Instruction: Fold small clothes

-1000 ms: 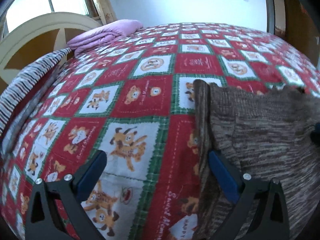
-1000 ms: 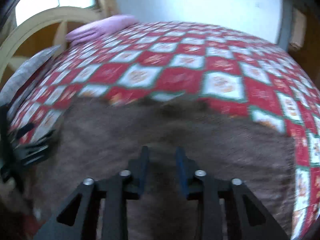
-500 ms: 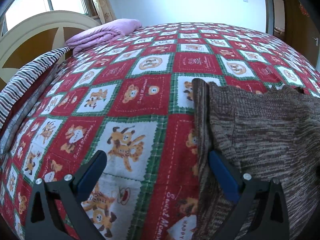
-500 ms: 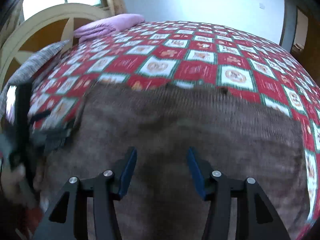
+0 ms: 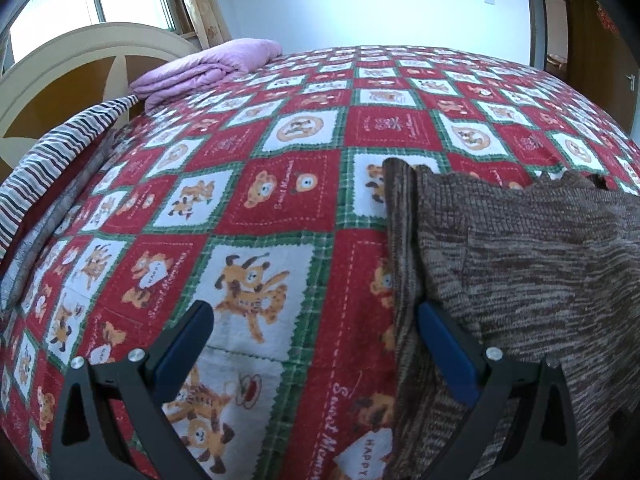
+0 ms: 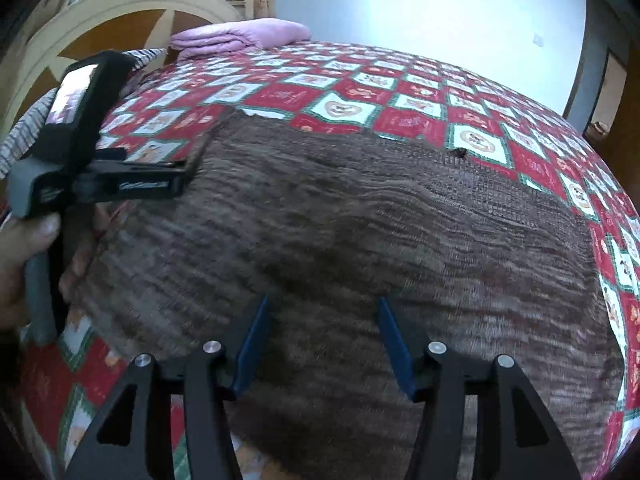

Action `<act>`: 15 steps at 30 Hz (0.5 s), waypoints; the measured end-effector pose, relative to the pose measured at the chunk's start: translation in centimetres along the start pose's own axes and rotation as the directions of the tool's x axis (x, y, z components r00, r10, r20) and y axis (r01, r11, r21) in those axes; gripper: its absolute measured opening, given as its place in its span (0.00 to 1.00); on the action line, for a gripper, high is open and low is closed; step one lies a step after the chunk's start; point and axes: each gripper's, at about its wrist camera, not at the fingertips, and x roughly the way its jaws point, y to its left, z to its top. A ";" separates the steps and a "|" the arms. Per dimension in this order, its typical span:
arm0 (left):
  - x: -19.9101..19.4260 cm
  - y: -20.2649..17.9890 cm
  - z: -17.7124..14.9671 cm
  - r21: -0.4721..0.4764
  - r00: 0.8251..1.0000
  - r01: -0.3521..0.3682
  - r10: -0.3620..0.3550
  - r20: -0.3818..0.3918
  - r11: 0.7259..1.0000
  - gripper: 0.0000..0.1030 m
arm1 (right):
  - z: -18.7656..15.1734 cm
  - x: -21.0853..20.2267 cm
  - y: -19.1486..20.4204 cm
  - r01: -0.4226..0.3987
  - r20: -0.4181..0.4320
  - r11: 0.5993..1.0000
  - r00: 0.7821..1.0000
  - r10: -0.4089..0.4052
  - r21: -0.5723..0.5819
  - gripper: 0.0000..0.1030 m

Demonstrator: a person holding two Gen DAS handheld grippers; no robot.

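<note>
A brown knit garment [image 5: 520, 264] lies flat on the red and green patchwork bedspread [image 5: 256, 208], its ribbed left edge folded over. My left gripper [image 5: 316, 328] is open wide at that edge; the right finger rests against the knit, the left one is over bare bedspread. In the right wrist view the garment [image 6: 360, 216] fills the middle. My right gripper [image 6: 324, 340] hovers over its near part, jaws opening, with nothing pinched between them. The left gripper [image 6: 176, 182] shows at the garment's left side, held by a hand [image 6: 24, 248].
A folded purple blanket [image 5: 208, 68] lies at the far left by a cream headboard [image 5: 80, 52]. Striped bedding [image 5: 52, 160] hangs along the left side. A dark doorway [image 5: 592, 40] stands at the far right.
The right gripper's jaws have widened and it has shifted across the garment, so more of the knit and the left gripper shows. The left gripper has stayed put.
</note>
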 end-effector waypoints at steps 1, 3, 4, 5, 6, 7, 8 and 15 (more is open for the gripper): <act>0.0 -0.1 0.0 0.002 1.000 -0.001 0.001 0.002 1.000 1.00 | 0.1 -0.2 -0.5 -0.018 0.005 1.000 1.000 0.018 0.019 0.55; -0.1 0.0 0.1 -0.002 1.000 0.002 -0.002 0.000 1.000 1.00 | 0.8 0.2 -1.6 -0.025 -0.002 0.998 1.000 0.025 0.061 0.55; -0.2 0.3 0.2 -0.011 1.000 0.005 -0.005 0.001 1.000 1.00 | 1.7 0.9 -2.5 -0.014 -0.019 0.996 1.000 0.016 0.088 0.55; -0.6 0.7 0.4 -0.032 1.000 0.008 -0.008 0.013 0.999 1.00 | 2.5 1.4 -3.4 -0.008 -0.019 0.993 1.000 0.010 0.119 0.55; -0.9 1.3 0.6 -0.056 0.999 0.014 -0.013 0.029 0.998 1.00 | 3.3 1.9 -4.3 -0.003 -0.015 0.989 1.000 0.006 0.151 0.55; -1.3 1.9 0.9 -0.078 0.999 0.024 -0.020 0.048 0.997 1.00 | 4.1 2.9 -4.9 0.024 -0.035 0.986 0.999 -0.018 0.163 0.55; -1.6 2.3 1.4 -0.093 0.997 0.035 -0.029 0.068 0.995 1.00 | 4.7 3.9 -5.2 0.052 -0.060 0.986 0.997 -0.043 0.158 0.55; 0.5 1.5 2.7 0.005 0.998 0.049 -0.049 0.037 0.999 1.00 | 9.3 7.0 -6.7 0.093 -0.082 0.979 0.993 -0.079 0.180 0.55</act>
